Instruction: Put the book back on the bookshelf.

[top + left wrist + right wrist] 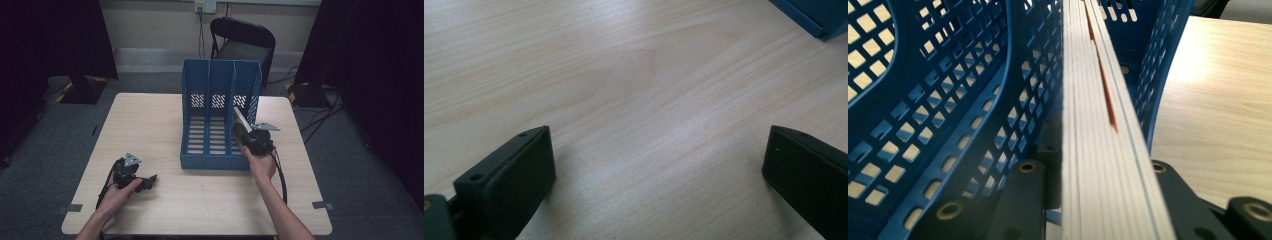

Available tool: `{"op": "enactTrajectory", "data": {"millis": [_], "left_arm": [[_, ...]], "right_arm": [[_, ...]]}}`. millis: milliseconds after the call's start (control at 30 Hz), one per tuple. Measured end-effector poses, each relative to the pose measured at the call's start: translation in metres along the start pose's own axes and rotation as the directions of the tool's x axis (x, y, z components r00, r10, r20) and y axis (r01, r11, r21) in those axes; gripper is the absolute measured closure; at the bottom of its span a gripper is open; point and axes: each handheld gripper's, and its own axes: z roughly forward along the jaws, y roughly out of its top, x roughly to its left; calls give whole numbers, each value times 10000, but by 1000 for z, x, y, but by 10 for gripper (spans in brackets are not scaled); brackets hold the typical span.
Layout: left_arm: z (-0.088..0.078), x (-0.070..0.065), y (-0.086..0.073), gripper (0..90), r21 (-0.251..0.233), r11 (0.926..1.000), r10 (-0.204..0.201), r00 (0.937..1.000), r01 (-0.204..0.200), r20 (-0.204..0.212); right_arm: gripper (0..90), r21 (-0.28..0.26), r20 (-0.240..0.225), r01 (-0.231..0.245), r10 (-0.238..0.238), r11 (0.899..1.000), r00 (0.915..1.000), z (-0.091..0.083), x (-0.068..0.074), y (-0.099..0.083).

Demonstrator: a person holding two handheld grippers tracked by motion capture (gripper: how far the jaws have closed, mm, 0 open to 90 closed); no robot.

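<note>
A blue three-slot file rack (220,82) stands upright in the middle of the light wooden table (150,125). My right gripper (246,134) is at the open front of the rack's rightmost slot, shut on a thin book (240,118) held on edge. In the right gripper view the book's white page edges (1093,100), with an orange sliver among them, run forward between the jaws into that slot, next to a perforated blue wall (948,100). My left gripper (146,181) rests low at the table's front left, open, with bare wood between its jaws (656,150).
A black folding chair (245,40) stands behind the table. Dark curtains hang at both sides, with a stand's foot (82,89) on the floor at left. A corner of the rack (814,15) shows at the top right of the left gripper view.
</note>
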Motion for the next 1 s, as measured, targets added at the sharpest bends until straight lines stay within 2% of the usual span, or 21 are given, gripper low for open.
{"op": "enactTrajectory", "data": {"millis": [200,433,667,800,900,1000], "left_arm": [[0,0,0,0,8,10000,9,10000,-9,8],[0,0,0,0,3,10000,15,10000,-15,-5],[0,0,0,0,2,10000,10,10000,-10,-1],[0,0,0,0,-3,10000,-1,10000,1,1],[0,0,0,0,0,10000,11,10000,-11,-5],[0,0,0,0,-5,10000,-1,10000,1,-1]], "right_arm": [[724,116,-109,-78,79,9999,9999,-3,-2,-5],[694,199,-338,6,0,9998,9994,-8,0,-2],[653,370,-669,85,-60,9993,9977,-15,-4,11],[660,580,-760,138,-94,9982,9971,-12,-5,17],[725,682,-631,167,-124,9975,9979,-9,-4,16],[760,654,-11,207,-207,9976,9998,-9,0,16]]}}
